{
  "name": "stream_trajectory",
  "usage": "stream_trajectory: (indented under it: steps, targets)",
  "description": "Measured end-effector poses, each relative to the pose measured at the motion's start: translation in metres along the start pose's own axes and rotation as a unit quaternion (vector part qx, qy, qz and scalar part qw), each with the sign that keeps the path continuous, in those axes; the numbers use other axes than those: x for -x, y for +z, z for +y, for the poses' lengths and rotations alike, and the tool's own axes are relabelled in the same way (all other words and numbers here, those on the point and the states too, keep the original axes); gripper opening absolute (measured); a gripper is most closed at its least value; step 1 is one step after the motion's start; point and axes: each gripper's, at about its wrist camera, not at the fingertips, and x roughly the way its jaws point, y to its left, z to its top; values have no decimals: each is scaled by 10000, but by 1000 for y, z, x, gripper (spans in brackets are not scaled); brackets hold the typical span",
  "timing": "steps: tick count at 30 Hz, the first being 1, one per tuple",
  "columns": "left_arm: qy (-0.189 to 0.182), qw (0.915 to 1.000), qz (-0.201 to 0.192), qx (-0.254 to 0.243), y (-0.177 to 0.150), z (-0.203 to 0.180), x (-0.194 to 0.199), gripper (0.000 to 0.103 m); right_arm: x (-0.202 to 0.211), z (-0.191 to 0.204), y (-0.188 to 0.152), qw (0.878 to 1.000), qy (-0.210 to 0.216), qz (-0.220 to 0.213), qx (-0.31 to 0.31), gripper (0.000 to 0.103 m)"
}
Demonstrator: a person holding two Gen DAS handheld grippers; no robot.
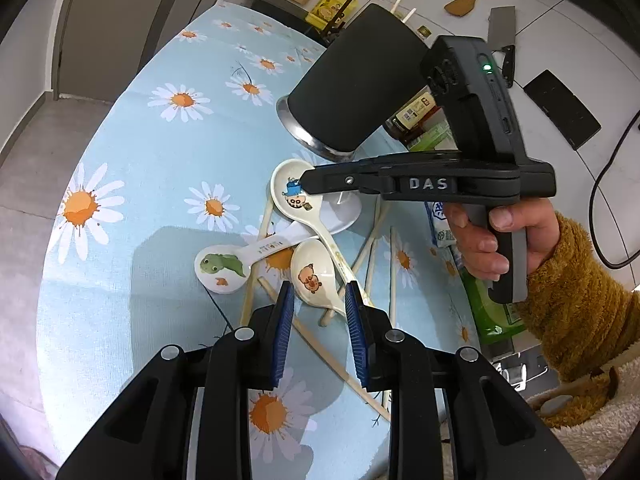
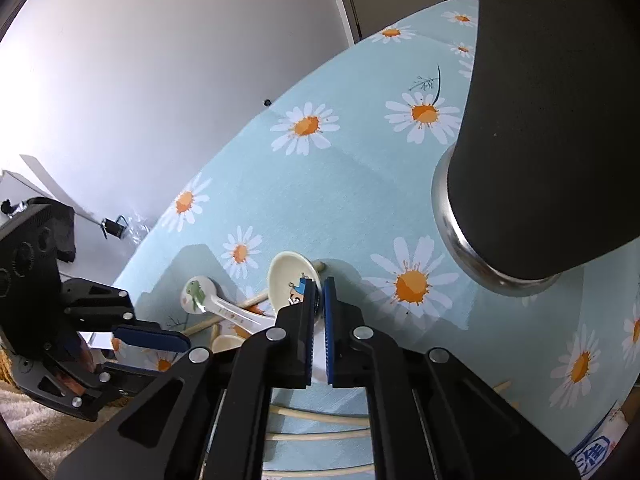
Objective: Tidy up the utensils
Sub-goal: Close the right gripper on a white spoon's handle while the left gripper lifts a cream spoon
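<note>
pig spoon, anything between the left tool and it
Nothing visible blocks it. The left tool is open with the pig spoon bowl right between its fingertips. The spoon does lie on crossed chopsticks, and the cartoon spoon's handle runs along its right side.

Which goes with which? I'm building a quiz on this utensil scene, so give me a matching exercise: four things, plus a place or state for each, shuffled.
Things:
1. frog spoon
2. pig spoon
3. blue-figure spoon
4. black holder

Places or states:
A. rim between the fingers of the right gripper
B. stands on a steel base
C. just ahead of the open left gripper
D. leftmost spoon, away from both grippers

Pairs: 1-D, 2-C, 3-A, 4-B
</note>
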Motion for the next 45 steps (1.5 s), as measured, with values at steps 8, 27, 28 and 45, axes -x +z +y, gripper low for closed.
stream_trajectory:
  steps: [8, 27, 28, 45]
  targets:
    - [106, 9999, 102, 63, 5, 1, -8, 25, 22, 12, -9, 9994, -14, -237, 263, 5]
    - [360, 9980, 503, 92, 19, -2, -37, 25, 94, 4, -33, 9940, 16, -1084, -143, 5]
    - [375, 9980, 505, 83, 20, -2, -38, 22, 95, 3, -35, 9937, 10, -1103, -180, 5]
    - [445, 9983, 353, -106, 33, -4, -37, 3, 116, -9, -67, 9891, -229, -1300, -650, 5]
